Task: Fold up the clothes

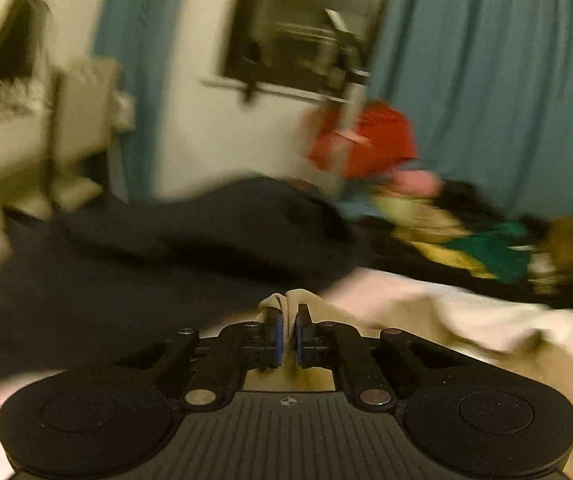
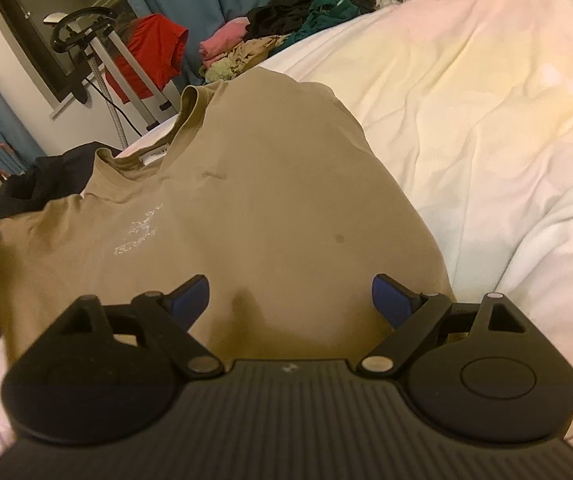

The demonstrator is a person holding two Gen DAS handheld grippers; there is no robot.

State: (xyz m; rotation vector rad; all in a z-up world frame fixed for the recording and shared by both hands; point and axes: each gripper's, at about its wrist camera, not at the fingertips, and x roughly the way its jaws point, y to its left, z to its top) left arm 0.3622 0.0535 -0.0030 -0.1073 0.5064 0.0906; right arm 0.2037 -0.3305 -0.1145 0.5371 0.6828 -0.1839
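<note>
A tan T-shirt (image 2: pixel 270 208) with a faded white chest print lies spread on the white bed sheet (image 2: pixel 466 112), collar toward the far left. My right gripper (image 2: pixel 290 300) is open, its blue-padded fingers wide apart just above the shirt's near part. My left gripper (image 1: pixel 289 334) is shut on a bunched fold of the tan T-shirt (image 1: pixel 292 300), which pokes up between the pads. The left wrist view is motion-blurred.
A dark garment (image 1: pixel 190 240) lies beyond the left gripper and beside the shirt's collar (image 2: pixel 54 176). A pile of mixed clothes (image 2: pixel 286 24) sits at the bed's far end. A red garment (image 2: pixel 150 52) hangs on a metal stand (image 2: pixel 102 48) by the window and blue curtains.
</note>
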